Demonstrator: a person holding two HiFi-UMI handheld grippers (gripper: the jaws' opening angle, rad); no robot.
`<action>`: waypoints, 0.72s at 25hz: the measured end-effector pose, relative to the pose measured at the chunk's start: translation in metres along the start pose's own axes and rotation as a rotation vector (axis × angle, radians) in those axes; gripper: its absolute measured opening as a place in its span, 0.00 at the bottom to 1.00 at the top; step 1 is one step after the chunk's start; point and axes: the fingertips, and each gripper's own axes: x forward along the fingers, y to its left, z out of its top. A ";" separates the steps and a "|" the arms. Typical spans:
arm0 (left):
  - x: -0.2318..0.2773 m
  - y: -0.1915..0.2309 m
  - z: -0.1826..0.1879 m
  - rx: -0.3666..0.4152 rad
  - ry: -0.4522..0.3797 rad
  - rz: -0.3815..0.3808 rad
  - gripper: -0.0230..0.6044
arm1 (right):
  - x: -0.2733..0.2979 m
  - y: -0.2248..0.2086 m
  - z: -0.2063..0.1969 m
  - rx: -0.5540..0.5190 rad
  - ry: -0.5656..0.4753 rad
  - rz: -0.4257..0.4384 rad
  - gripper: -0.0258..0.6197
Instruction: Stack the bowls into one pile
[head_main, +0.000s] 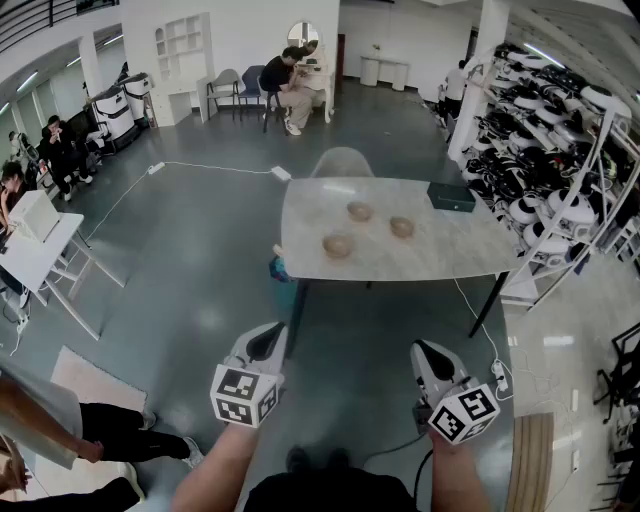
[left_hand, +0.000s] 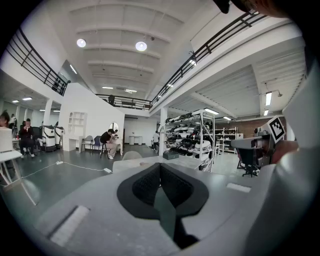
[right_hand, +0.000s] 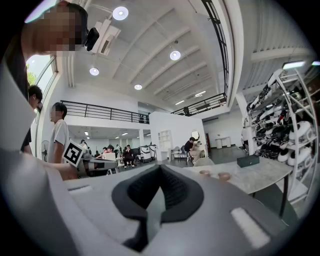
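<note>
Three tan bowls lie apart and upside down on a pale marble table: one at the front left, one at the back, one at the right. Both grippers hang well short of the table, over the floor. My left gripper is shut and holds nothing; its dark pads meet. The right gripper is likewise shut and empty. In the right gripper view two bowls show small on the tabletop to the right.
A dark box sits at the table's back right corner and a grey chair stands behind it. Shelving with helmets runs along the right. A white desk stands at the left. People sit at the back.
</note>
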 end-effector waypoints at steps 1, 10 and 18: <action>0.000 0.002 0.000 -0.001 0.000 0.006 0.05 | 0.002 -0.001 0.000 -0.003 0.002 0.002 0.04; 0.002 0.000 -0.008 -0.001 0.025 0.031 0.05 | 0.006 -0.015 -0.003 -0.006 0.002 0.001 0.04; 0.020 -0.032 -0.006 0.006 0.038 0.024 0.05 | -0.014 -0.053 -0.024 0.048 0.050 -0.029 0.04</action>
